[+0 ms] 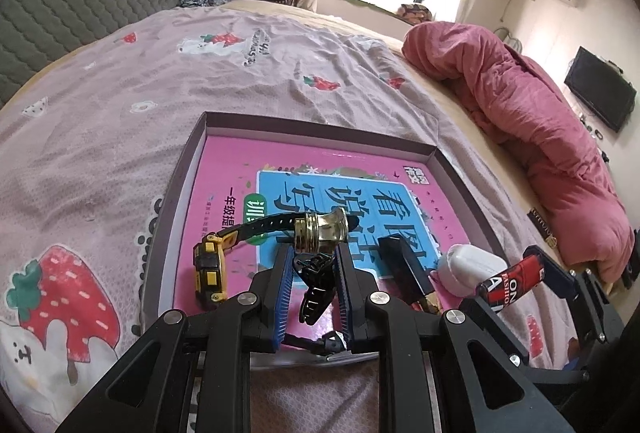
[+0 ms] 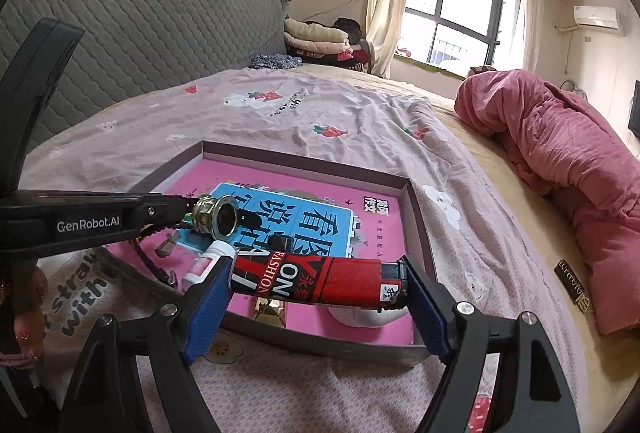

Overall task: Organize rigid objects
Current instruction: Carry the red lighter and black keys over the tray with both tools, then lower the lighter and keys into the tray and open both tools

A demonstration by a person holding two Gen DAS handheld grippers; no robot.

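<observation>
Lighter (image 2: 320, 281), red and black with "FASHION" print, is clamped end to end across the right gripper (image 2: 316, 287), lying crosswise above the near edge of the shallow box (image 2: 416, 189) on the bed (image 2: 360, 113). Left gripper (image 1: 312, 253): jaws nearly together, pinching a small brass threaded fitting (image 1: 320, 231) at its narrow end, over the box's pink book cover (image 1: 224, 169). Already in the box: yellow-black wristwatch (image 1: 210, 269), black hair claw clip (image 1: 316, 293), white earbud case (image 1: 468, 267), a black and gold stick (lipstick, probably) (image 1: 408, 273). Handling judgement: lighter is light, stiff, with a glossy wrapper, so likely slippery; the end-to-end hold looks secure, a mid-body grip would roll less. Fitting is hard, smooth metal; threads give the pads some purchase. Both want lowering, not dropping.
</observation>
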